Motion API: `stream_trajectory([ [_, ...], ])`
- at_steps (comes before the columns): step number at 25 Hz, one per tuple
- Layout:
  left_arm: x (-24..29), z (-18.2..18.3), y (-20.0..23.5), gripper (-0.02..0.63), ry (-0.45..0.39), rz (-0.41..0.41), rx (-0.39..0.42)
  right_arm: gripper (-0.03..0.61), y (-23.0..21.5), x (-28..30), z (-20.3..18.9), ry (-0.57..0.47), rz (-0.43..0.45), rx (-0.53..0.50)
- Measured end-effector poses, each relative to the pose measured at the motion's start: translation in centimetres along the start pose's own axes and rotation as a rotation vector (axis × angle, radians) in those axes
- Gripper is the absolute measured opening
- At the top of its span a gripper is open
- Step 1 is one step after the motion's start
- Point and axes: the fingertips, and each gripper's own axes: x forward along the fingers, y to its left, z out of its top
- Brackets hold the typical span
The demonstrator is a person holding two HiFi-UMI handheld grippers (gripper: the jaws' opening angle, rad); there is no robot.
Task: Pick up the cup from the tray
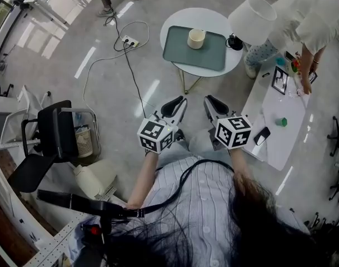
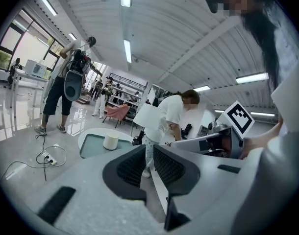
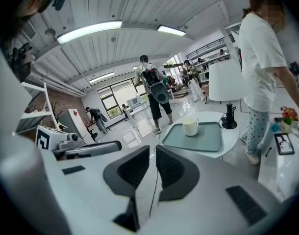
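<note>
Checked the pads first. Found those of the left gripper (image 2: 150, 153) clenched together with nothing between. Found those of the right gripper (image 3: 153, 153) drawn together too, bar a thin sliver, and likewise empty. Saw both held side by side, close in front of the body, pointing toward the far side of the room and slightly down.

Located the cup (image 3: 190, 127) well beyond both grippers, on the tray (image 3: 208, 140), which lies on a round table (image 1: 175, 21). Placed it in the far half of the tray, about midway left to right, with bare tray all round it and a lamp (image 1: 252, 18) just right of the tray.

Progress: nothing done on the task so far. Cup untouched, no contact, jaws closed. Left to do: close the gap to the table, open one pair of jaws, set them round the cup, clamp, lift clear.

Orientation of cup: upright, mouth up, long axis vertical, base flat on the tray. Made out what looks like a small handle on its right side from the right gripper view, though too small to be sure.
</note>
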Motion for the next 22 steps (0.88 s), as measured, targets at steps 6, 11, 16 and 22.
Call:
stream_trajectory([
  [6,2.3,-0.3,1.3,0.051,0.014,0.016,-0.007,0.058,-1.9,1.5,-0.1,0.017,0.002,0.019],
  [11,4.7,1.0,3.3,0.051,0.016,0.020,-0.015,0.058,-3.8,3.9,1.7,0.017,0.014,0.021],
  [16,8.6,2.0,5.5,0.051,0.024,0.039,0.001,0.058,-7.0,7.4,3.8,0.026,0.033,0.022],
  [22,13.8,3.2,8.6,0.052,0.043,0.087,-0.007,0.058,-10.3,11.0,6.4,0.065,0.066,0.004],
])
